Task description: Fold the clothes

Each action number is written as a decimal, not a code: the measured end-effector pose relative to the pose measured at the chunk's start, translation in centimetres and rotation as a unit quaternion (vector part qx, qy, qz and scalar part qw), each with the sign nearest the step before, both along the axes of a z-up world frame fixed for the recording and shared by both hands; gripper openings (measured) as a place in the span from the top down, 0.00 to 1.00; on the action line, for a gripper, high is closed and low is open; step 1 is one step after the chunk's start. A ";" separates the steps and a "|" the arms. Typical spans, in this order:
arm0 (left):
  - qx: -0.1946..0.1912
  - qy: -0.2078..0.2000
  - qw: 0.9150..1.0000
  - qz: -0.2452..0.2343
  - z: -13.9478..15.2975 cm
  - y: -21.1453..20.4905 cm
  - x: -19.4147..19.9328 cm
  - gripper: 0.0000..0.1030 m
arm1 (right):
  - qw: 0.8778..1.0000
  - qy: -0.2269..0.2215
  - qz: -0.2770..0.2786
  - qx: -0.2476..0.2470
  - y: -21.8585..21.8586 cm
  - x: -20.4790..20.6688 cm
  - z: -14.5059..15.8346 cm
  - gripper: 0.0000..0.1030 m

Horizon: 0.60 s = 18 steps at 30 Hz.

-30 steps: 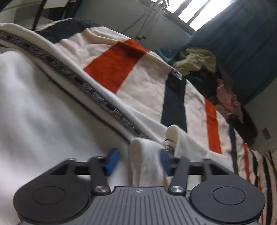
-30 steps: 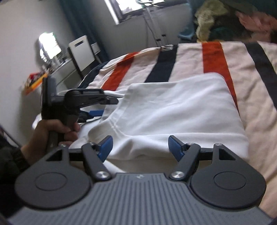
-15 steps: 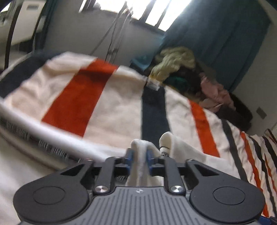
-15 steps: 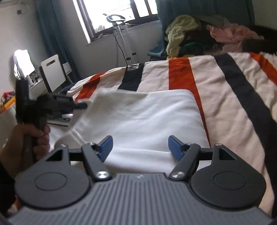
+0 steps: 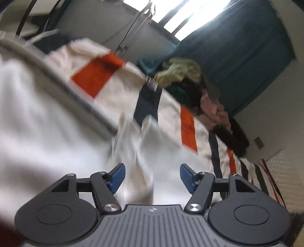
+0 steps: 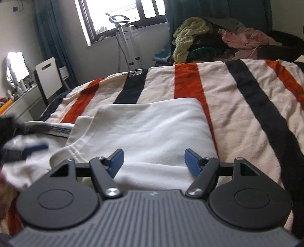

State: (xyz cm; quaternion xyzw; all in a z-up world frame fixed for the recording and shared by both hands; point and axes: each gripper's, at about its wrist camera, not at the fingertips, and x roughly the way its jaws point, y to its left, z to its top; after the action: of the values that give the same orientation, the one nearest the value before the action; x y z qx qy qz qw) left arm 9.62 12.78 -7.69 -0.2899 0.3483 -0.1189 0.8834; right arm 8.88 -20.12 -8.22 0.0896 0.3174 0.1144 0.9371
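I hold two claws over the bed. My left gripper (image 5: pixel 152 177) has its two blue pads spread wide apart, gripping nothing; a bunched, blurred ridge of white cloth rises in the gap between them, but I cannot tell whether either pad touches it. My right gripper (image 6: pixel 154 161) also stands with both blue pads spread and nothing between them except the cloth lying below.

There is one white garment (image 6: pixel 148 131) that I can count, lying on the near part of the striped blanket (image 6: pixel 237 106). From the right wrist it looks partly folded: a flat rectangular panel with a smooth far edge and a straight right edge, and a ribbed hem or collar curling at its near left. A dark band with printed lettering (image 6: pixel 57 130) runs along its left side. In the left wrist view the same white cloth (image 5: pixel 38 133) fills the left and near part of the picture, much smeared by motion.

The blanket is cream with broad stripes; from the right wrist I count three orange and three dark ones, the dark one at the far left only partly seen. At the left edge of that view my left gripper (image 6: pixel 28 147) shows as a dark blur with one blue pad.

Beyond the bed's far edge lies one heap of clothes (image 6: pixel 218 43), yellow, green, pink and dark pieces mixed. One window (image 6: pixel 117 15) is far left, with one teal curtain (image 6: pixel 49 38) beside it and one white chair (image 6: pixel 48 76) near the left wall.
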 end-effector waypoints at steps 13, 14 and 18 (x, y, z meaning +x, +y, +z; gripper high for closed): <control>0.055 0.042 0.997 -0.017 -2.2 -2.0 0.4 0.45 | 0.998 0.059 0.005 0.013 0.8 0.5 -2.3 0.28; 0.057 0.040 0.997 -0.021 -2.2 -2.2 0.6 0.45 | 0.998 0.058 0.006 0.009 0.8 0.5 -2.3 0.28; 0.066 0.035 0.997 -0.035 -2.3 -3.0 1.2 0.45 | 0.999 0.054 0.008 0.002 0.9 0.3 -2.3 0.28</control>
State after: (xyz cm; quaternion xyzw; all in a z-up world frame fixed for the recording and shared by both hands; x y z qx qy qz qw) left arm 10.78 9.81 -9.95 -0.2223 0.3961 -0.1160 0.8833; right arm 9.23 -19.27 -10.49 0.0953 0.3677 0.1177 0.9175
